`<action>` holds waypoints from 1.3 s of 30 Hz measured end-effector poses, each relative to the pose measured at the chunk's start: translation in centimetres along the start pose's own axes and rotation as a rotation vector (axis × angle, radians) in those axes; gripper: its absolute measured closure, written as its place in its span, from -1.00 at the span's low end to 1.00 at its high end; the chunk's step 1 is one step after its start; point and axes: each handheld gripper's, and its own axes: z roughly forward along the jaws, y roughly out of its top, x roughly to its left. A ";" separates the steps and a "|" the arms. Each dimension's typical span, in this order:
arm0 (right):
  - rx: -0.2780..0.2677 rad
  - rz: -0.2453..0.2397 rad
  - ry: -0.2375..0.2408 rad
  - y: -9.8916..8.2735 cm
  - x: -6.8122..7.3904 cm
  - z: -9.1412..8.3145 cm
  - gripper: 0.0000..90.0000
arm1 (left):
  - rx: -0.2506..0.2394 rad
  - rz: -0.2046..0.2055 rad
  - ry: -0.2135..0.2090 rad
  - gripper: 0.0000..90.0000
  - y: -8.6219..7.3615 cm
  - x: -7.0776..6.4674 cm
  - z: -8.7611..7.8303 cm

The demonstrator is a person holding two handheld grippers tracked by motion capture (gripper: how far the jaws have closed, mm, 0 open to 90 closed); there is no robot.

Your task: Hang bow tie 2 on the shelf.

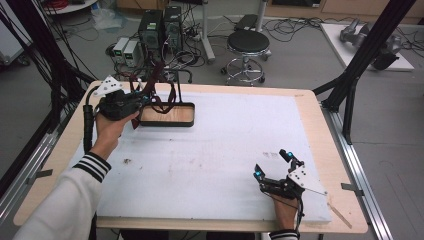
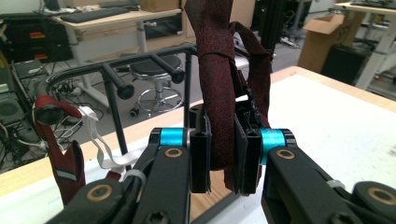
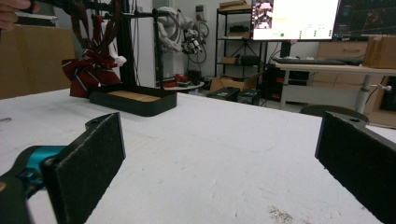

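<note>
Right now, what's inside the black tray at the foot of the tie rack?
The black tray shows a bare wooden floor in the high view. Its left end is hidden there by the left gripper, shut on the dark red tie hanging above.

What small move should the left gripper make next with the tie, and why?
Probably lift the dark red tie a little higher toward the rack's pegs. The left gripper is shut on it, and the fabric hangs beside the rack, not over a peg.

The left gripper [image 1: 142, 99] sits at the upper left of the frame, its jaws squeezed close together. The right gripper [image 1: 272, 164] rests at the lower right, jaws wide apart.
</note>
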 end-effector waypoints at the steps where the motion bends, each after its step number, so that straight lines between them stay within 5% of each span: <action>1: 0.000 0.000 0.000 0.0 0.0 0.0 -0.99 | -0.001 -0.001 0.005 0.76 0.0 0.0 0.2; 10: -0.001 0.008 0.000 0.0 0.0 0.0 -0.99 | -0.007 -0.019 0.057 0.76 -0.1 0.3 2.2; 39: -0.002 0.006 -0.001 0.0 0.0 0.0 -0.99 | 0.032 -0.063 0.180 0.76 -2.5 1.5 3.8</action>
